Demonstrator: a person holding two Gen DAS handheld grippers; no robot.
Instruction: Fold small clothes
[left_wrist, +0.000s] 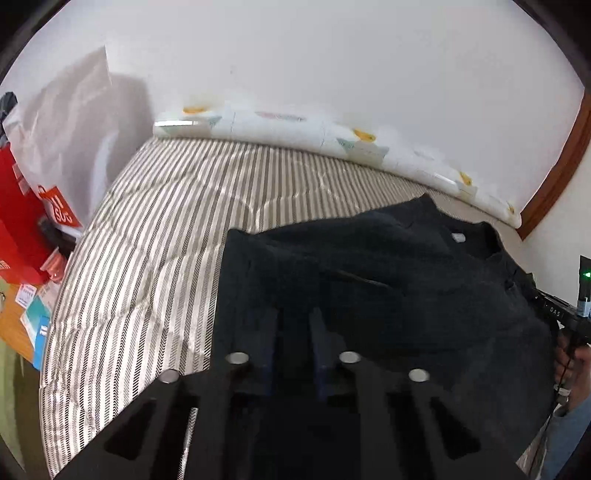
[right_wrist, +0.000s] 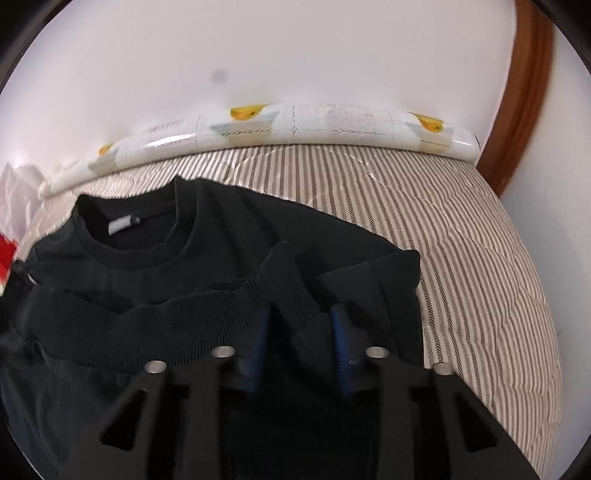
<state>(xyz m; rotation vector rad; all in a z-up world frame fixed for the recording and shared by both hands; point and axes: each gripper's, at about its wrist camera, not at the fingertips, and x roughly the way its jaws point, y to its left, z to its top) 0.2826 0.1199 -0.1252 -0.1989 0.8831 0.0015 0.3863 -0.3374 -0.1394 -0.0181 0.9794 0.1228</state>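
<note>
A black sweatshirt (left_wrist: 388, 258) lies on the striped bed, its collar with a grey label (right_wrist: 123, 224) toward the wall. In the right wrist view its ribbed hem (right_wrist: 166, 321) is raised and bunched over the body (right_wrist: 221, 229). My right gripper (right_wrist: 301, 332) is shut on that hem, which passes between its blue pads (right_wrist: 263, 332). My left gripper (left_wrist: 295, 328) has its jaws nearly together, with black cloth in the narrow gap at the garment's left side. The fabric there is dark and its folds are hard to read.
The striped quilt (left_wrist: 147, 240) covers the bed on both sides (right_wrist: 461, 240). A white printed roll (right_wrist: 332, 118) lies along the wall. Red bags (left_wrist: 18, 221) and boxes stand off the bed's left edge. A brown door frame (right_wrist: 524, 92) is at the right. A hand (left_wrist: 570, 356) is at the right edge.
</note>
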